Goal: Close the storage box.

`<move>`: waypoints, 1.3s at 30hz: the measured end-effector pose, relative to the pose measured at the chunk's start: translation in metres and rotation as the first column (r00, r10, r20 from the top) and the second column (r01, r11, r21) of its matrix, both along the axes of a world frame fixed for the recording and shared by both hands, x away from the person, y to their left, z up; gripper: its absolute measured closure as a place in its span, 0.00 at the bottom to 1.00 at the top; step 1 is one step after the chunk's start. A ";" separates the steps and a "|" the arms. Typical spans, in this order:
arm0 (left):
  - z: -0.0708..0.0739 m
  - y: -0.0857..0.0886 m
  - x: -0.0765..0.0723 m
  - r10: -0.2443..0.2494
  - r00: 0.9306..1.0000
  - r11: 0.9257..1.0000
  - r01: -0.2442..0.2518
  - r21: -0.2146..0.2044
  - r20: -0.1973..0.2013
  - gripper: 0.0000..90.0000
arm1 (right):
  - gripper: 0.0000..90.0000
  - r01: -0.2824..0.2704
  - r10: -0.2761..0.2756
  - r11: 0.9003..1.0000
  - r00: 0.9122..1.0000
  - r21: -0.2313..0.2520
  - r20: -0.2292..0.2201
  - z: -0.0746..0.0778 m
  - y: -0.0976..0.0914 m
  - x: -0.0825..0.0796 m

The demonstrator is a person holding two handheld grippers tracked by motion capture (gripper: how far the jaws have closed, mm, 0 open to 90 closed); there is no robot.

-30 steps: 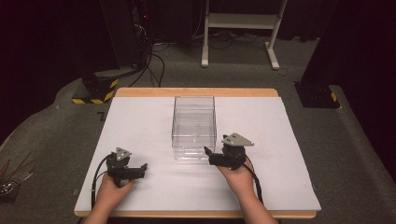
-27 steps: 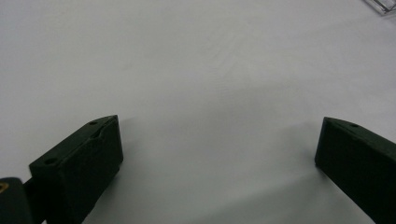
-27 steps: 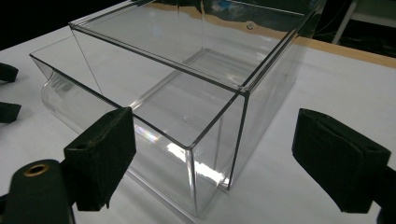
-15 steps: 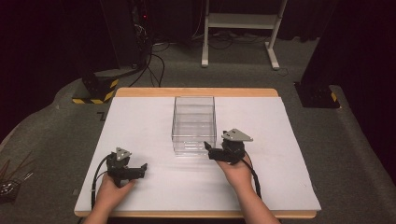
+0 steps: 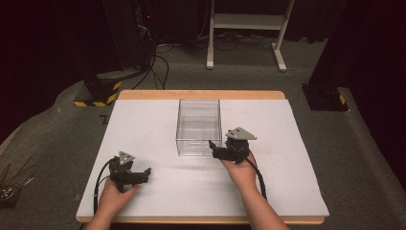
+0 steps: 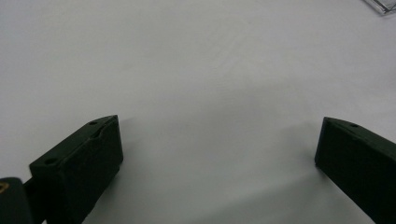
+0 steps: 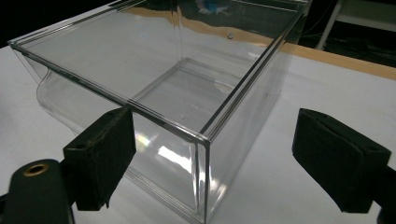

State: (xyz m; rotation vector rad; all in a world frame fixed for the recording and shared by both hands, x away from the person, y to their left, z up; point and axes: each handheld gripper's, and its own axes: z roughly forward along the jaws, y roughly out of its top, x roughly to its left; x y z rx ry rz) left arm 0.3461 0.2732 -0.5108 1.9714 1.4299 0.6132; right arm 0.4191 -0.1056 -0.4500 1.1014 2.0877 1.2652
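A clear, empty, open-topped plastic box (image 5: pixel 198 127) stands in the middle of the white tabletop (image 5: pixel 287 158). My right gripper (image 5: pixel 213 148) is at the box's near right corner, open. In the right gripper view that corner of the box (image 7: pixel 187 88) stands between the two spread jaws of my right gripper (image 7: pixel 217 135), with neither pad touching it. My left gripper (image 5: pixel 145 173) rests low over the table at the front left, apart from the box. Its jaws are wide open in the left gripper view (image 6: pixel 218 133) over bare white surface, with a box corner (image 6: pixel 385 4) far off.
The table has a wooden rim (image 5: pixel 201 95) at its far edge. Beyond it are dark floor, cables (image 5: pixel 160 62), a white stand's legs (image 5: pixel 244 21) and a black base with yellow stripes (image 5: pixel 98 91). A dark block (image 5: pixel 325 98) sits at the back right.
My right gripper has moved forward and slightly left, up to the box's near right corner. The left gripper and the box have stayed put.
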 end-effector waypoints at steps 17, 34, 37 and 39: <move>0.000 0.000 0.000 0.000 1.000 1.000 0.000 0.000 -0.002 0.01 | 0.16 0.015 -0.017 0.999 0.999 -0.041 -0.041 -0.020 0.010 0.016; 0.000 0.000 0.000 0.000 1.000 1.000 0.000 0.001 -0.001 0.01 | 0.18 0.010 -0.011 1.000 0.997 -0.014 -0.080 -0.021 0.003 0.010; 0.000 0.000 0.000 0.000 1.000 1.000 0.000 0.001 0.000 0.01 | 0.18 0.015 -0.016 1.000 0.997 -0.008 -0.075 -0.021 -0.005 0.002; 0.000 0.000 0.000 0.000 1.000 1.000 0.000 0.001 -0.001 0.01 | 0.18 0.016 -0.016 1.000 0.997 -0.012 -0.075 -0.021 -0.015 -0.005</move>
